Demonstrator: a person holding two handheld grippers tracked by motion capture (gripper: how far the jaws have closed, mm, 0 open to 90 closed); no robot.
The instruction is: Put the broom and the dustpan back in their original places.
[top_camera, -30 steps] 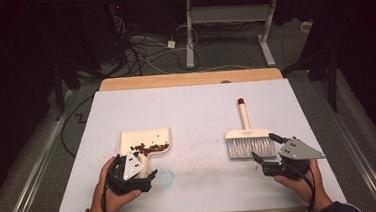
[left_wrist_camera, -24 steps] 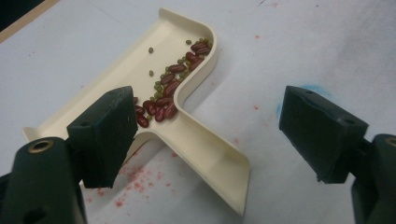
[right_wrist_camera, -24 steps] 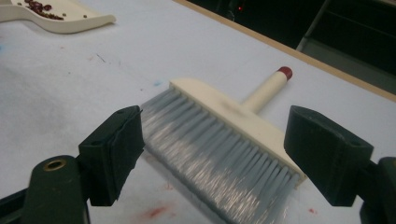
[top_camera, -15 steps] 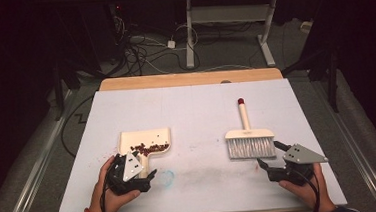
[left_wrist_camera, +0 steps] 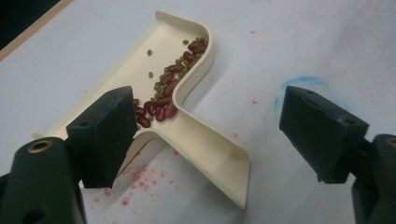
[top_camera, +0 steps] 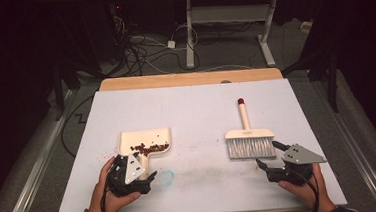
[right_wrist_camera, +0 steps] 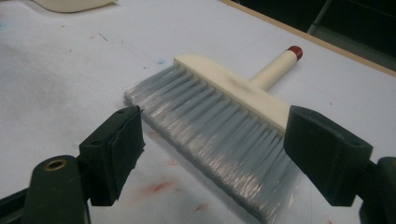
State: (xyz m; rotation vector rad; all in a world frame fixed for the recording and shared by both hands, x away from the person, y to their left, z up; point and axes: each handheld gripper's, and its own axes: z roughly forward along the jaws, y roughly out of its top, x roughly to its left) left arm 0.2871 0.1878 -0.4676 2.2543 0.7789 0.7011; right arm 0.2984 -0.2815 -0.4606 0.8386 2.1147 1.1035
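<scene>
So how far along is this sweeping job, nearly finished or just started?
It looks mostly done: the beans already lie inside the dustpan, and the brush lies flat on the table. In hand, nothing: the left tool sits open by the dustpan's handle, the right tool open beside the bristles, touching neither. What is probably left is gripping the handle and emptying the pan. Faint red smudges mark the sheet.

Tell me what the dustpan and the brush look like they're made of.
The dustpan looks like cream moulded plastic: thin, smoothly curved walls with a soft sheen. The brush seems to have a matching cream plastic head and handle with a red end cap; its grey bristles look synthetic, fine and slightly translucent at the tips.
</scene>
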